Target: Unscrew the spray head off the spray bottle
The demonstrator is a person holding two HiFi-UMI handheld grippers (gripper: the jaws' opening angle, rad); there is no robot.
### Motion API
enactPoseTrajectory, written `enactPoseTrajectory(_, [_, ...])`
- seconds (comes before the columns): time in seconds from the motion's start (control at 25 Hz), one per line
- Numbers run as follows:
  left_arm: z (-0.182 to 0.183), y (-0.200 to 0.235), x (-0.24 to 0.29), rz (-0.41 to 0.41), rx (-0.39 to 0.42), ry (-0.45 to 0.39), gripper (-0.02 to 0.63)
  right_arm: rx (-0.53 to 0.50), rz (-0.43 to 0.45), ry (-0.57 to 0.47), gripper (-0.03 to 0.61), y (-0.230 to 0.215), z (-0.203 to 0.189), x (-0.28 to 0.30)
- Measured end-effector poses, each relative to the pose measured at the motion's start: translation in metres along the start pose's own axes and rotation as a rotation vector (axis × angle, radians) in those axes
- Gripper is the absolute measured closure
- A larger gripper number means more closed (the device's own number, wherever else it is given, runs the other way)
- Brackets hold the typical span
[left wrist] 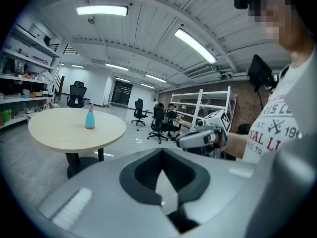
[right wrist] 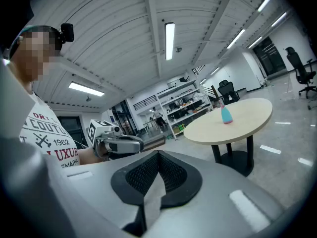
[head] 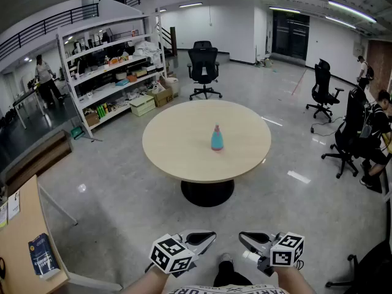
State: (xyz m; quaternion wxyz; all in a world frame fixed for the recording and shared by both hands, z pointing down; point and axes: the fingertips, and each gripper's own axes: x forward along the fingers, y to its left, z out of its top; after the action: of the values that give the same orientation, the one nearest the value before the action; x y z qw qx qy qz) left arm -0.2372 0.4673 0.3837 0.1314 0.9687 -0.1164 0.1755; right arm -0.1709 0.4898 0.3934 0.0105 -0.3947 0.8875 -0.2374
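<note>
None of the task looks done: the spray bottle [head: 217,138] stands upright close to the middle of the round table [head: 177,164], well in from every edge, with its pink spray head [head: 216,128] seated on the teal body and nothing touching it. Both tools are well apart from it, held low and close to the person's body on the near side of the table, with open floor between them and the table's near edge. The left gripper [head: 212,234] has its jaws pressed together with nothing between them, which its own view confirms, where the dark pads [left wrist: 143,175] meet and only the distant table and bottle show beyond. The right gripper [head: 242,236] is likewise closed and empty, its ribbed pads [right wrist: 141,175] meeting in front of the camera, and each gripper view catches the other tool held level beside it. My judgement is that everything remains: walking up to the table, opening both sets of jaws, clamping one on the bottle's body to steady it, taking the spray head with the other, twisting until the thread lets go, and lifting the head clear. The bottle looks small and light, so it may tip or spin unless the body is held firmly first
</note>
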Motion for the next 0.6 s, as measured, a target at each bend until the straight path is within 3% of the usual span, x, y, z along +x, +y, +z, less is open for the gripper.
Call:
enactPoseTrajectory(0.32, [0.076, 0.088, 0.107, 0.038, -0.043, -0.129, 0.614, -0.069, -0.032, -0.020, 0.578, -0.140, 0.076, 0.000])
enactPoseTrajectory(0.44, [0.105, 0.122, 0.165, 0.032, -0.059, -0.133, 0.614, -0.085, -0.058, -0.010, 0.578, -0.200, 0.110, -0.006])
enactPoseTrajectory(0.6, [0.159, 0.172, 0.215, 0.084, -0.049, -0.161, 0.614, -0.097, -0.034, 0.004, 0.578, -0.274, 0.160, 0.003])
